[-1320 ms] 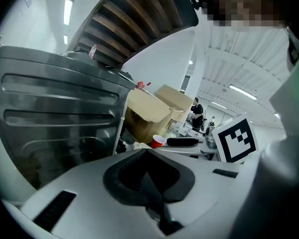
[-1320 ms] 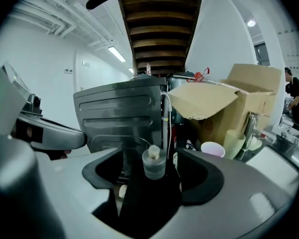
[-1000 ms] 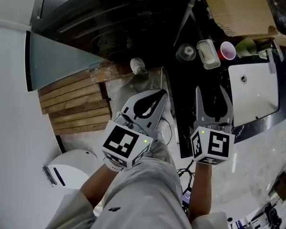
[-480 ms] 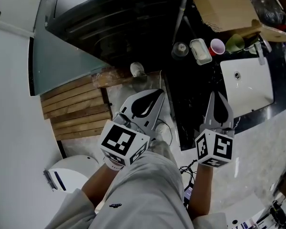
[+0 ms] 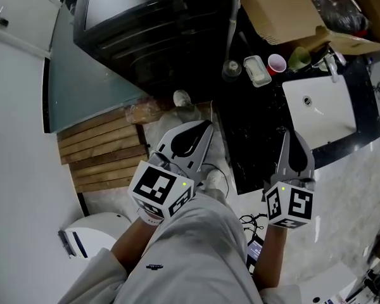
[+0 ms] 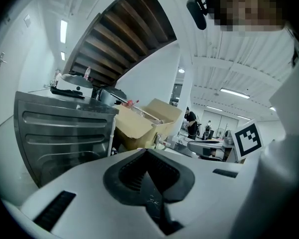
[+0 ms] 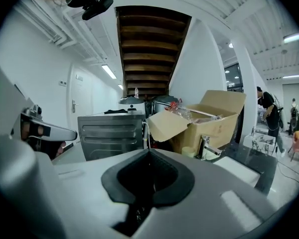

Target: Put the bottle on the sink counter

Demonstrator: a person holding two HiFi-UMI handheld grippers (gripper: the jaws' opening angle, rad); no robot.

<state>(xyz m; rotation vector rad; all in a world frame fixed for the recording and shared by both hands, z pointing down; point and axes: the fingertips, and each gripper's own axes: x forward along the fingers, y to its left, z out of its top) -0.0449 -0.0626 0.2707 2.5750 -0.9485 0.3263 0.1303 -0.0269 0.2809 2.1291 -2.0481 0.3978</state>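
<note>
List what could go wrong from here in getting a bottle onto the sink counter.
1. The left gripper and right gripper both have jaws together and empty; pushed into the cardboard box like that, they would only shove the bottles.
2. The pink cup, green cup and white dish crowd the counter beside the sink; a bottle set there may topple them.
3. Cables lie underfoot: a possible trip.

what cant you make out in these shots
- Cardboard box contents: cut off by the head view's top edge, too small in the right gripper view.
- Sink counter near edge: partly behind the shut right gripper in the head view.
- Floor underfoot: hidden by the person's trousers, head view.
</note>
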